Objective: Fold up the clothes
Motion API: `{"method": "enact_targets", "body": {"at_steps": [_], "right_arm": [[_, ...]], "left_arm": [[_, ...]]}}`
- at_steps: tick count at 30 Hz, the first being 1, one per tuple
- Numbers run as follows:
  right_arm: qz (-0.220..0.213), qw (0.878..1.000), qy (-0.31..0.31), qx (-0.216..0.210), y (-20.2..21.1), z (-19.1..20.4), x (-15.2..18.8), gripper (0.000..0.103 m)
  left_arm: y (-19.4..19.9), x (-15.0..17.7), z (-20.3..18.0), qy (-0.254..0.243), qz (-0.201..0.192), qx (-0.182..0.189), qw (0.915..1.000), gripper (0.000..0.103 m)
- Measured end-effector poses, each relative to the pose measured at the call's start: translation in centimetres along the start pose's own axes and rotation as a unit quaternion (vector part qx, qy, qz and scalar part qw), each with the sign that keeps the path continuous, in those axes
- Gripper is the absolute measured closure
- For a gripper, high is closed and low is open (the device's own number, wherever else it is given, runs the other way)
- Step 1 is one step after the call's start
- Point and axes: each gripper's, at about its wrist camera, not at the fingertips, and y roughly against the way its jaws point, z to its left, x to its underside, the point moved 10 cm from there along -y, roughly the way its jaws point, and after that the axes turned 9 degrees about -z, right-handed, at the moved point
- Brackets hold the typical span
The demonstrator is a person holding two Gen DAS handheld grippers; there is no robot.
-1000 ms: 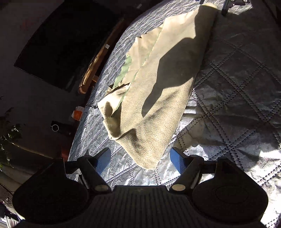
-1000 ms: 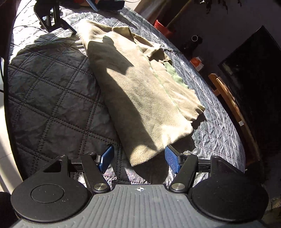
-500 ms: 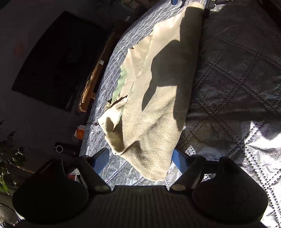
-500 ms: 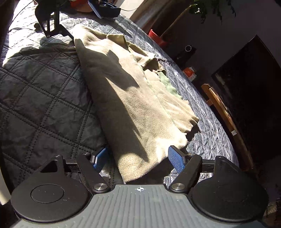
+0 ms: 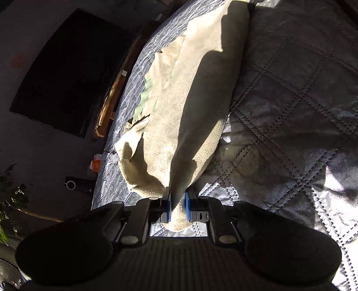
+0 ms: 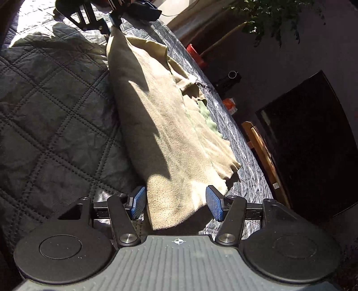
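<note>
- L gripper (image 5: 178, 202): jaws closing, blue pads pinch one end of the beige garment (image 5: 197, 107), cloth bunched between them.
- R gripper (image 6: 176, 202): jaws closing; the garment's other end lies between the pads; cannot tell if the pads touch it yet, no pinch seen.
- Garment lies on a bed w/ grey quilted cover (image 5: 290, 112), along the edge facing the dark screen (image 6: 313, 134). Long narrow strip, folded lengthwise; long axis runs from one gripper to the other, roughly parallel to that bed edge.
- Loose ragged flap spills out toward that edge; a pale green patch (image 6: 207, 116) shows under it.
- In R wrist view the L gripper (image 6: 105, 24) sits at the strip's far end.
- Nothing on the cover blocks either gripper; hard sun/shadow bands across the cloth.
- Off the bed on the screen side: wooden frame (image 6: 261, 147), orange box (image 6: 230, 104), dark cylinder w/ round opening (image 6: 232, 76), red item (image 6: 197, 56), plant (image 6: 268, 13).
- L wrist view: fan grille (image 5: 9, 273) at bottom-left.
- Small white tag on the wooden frame, text too small to read. No brands legible.
</note>
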Motion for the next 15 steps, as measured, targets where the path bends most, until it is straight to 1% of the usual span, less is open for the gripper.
{"method": "enact_targets", "body": {"at_steps": [1, 2, 3, 6, 8, 11, 15], "right_arm": [[0.005, 1.000, -0.011, -0.006, -0.2, 0.1, 0.1, 0.079], [0.010, 1.000, -0.021, -0.012, -0.4, 0.2, 0.3, 0.090], [0.013, 0.999, -0.032, -0.017, -0.4, 0.2, 0.3, 0.093], [0.013, 0.997, -0.068, -0.027, -0.2, -0.4, -0.2, 0.095], [0.011, 0.995, -0.091, -0.034, 0.2, -1.0, -0.6, 0.096], [0.011, 0.991, -0.125, -0.042, 0.9, -2.0, -1.1, 0.097], [0.017, 0.987, -0.147, -0.064, 1.9, -2.7, -1.7, 0.097]], "left_arm": [[0.0, 0.0, 0.1, 0.011, 0.003, 0.001, 0.9999, 0.093], [0.0, 0.1, 0.3, 0.024, 0.006, 0.001, 0.9997, 0.093], [0.0, 0.1, 0.5, 0.037, 0.008, 0.002, 0.9993, 0.094], [-0.2, 0.2, 0.9, 0.076, 0.018, 0.003, 0.9970, 0.095], [-0.2, 0.3, 1.4, 0.114, 0.030, 0.001, 0.9931, 0.096], [0.2, 0.5, 2.0, 0.157, 0.042, -0.001, 0.9868, 0.098], [2.0, 0.0, 3.2, 0.214, 0.047, 0.006, 0.9757, 0.098]]}}
